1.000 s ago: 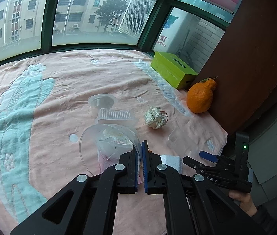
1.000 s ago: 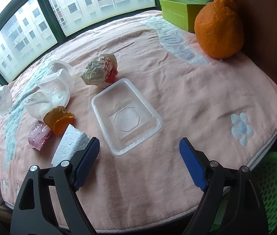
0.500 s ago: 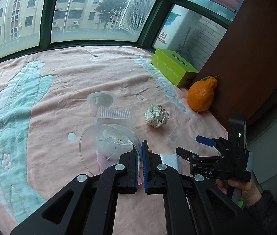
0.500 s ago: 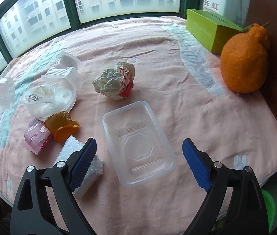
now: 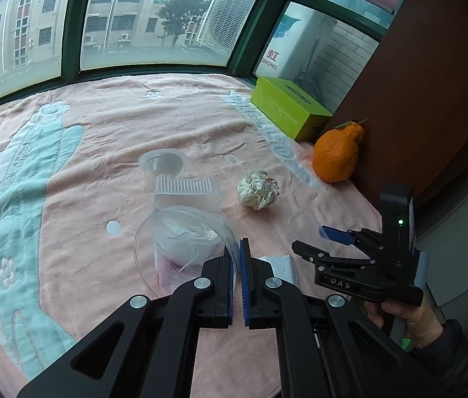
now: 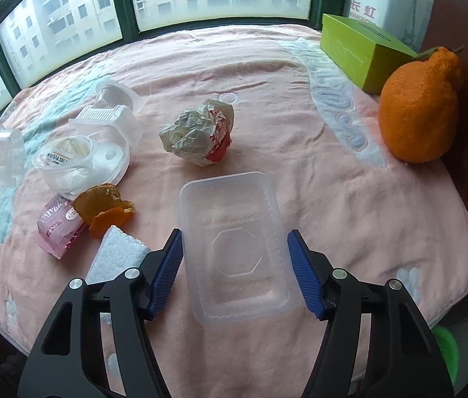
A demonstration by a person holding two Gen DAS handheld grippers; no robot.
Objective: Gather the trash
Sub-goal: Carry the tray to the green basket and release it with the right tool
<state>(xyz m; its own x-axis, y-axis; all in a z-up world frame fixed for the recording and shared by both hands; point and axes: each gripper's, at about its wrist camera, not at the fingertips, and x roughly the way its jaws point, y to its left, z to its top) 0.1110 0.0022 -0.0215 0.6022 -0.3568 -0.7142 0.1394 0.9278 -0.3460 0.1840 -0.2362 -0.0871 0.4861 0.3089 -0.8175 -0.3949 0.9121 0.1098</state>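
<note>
My left gripper (image 5: 236, 258) is shut on the rim of a clear plastic cup (image 5: 181, 248) and holds it above the pink towel. My right gripper (image 6: 234, 248) is open, its jaws either side of a clear rectangular plastic tray (image 6: 234, 248) lying on the towel. It also shows in the left wrist view (image 5: 336, 242). Other trash lies around: a crumpled paper ball (image 6: 197, 132), orange peel (image 6: 104, 205), a pink wrapper (image 6: 58, 229), a white foam block (image 6: 114, 252) and clear plastic containers (image 6: 81, 159).
A whole orange (image 6: 419, 109) and a green box (image 6: 360, 49) sit at the right against a brown panel. A green basket (image 6: 446, 355) shows below the towel's right edge. Windows run along the back.
My right gripper has moved forward and down over the clear tray, so its jaws now straddle it. The left gripper still holds the cup in the same place.
</note>
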